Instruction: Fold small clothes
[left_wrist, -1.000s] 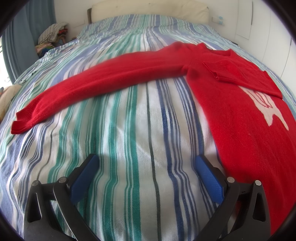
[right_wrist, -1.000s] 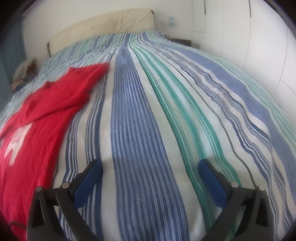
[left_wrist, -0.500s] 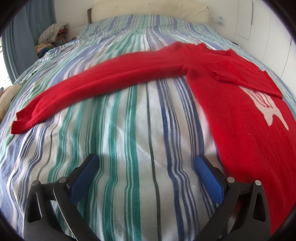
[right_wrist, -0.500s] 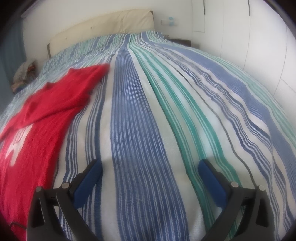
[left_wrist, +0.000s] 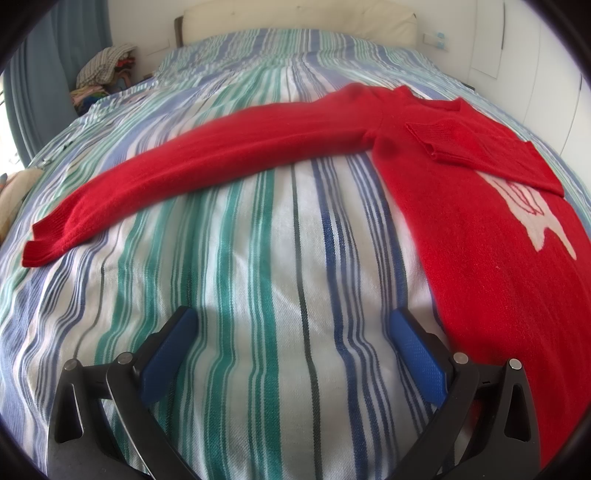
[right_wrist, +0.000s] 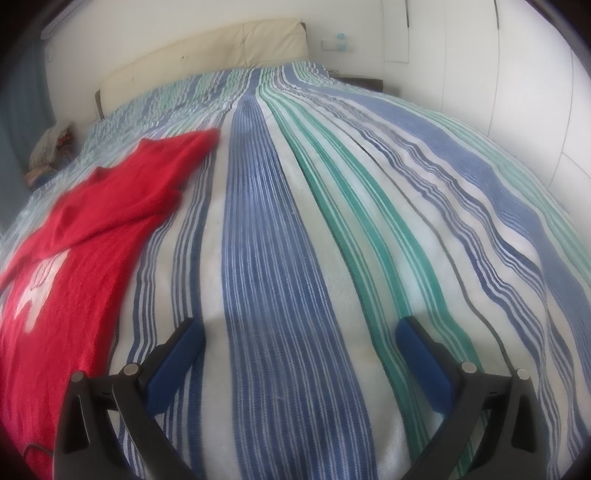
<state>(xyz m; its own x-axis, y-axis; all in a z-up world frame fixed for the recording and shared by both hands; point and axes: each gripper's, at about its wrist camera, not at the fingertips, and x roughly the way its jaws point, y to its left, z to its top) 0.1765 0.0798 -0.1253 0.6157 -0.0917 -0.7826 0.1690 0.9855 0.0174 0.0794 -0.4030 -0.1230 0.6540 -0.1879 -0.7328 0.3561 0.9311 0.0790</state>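
Note:
A red knit sweater (left_wrist: 480, 236) with a white motif lies flat on the striped bedspread (left_wrist: 258, 277). One long sleeve (left_wrist: 192, 173) stretches out to the left; the other sleeve (left_wrist: 461, 144) is folded across the chest. My left gripper (left_wrist: 291, 325) is open and empty, above bare bedspread just left of the sweater's body. In the right wrist view the sweater (right_wrist: 74, 251) lies at the left. My right gripper (right_wrist: 299, 336) is open and empty over the bedspread (right_wrist: 277, 258), to the right of the sweater.
A cream headboard (left_wrist: 295, 18) stands at the far end of the bed. A pile of clothes (left_wrist: 103, 70) sits beside the bed at the far left, next to a blue curtain (left_wrist: 48, 74). White wardrobe doors (right_wrist: 498, 74) line the right side.

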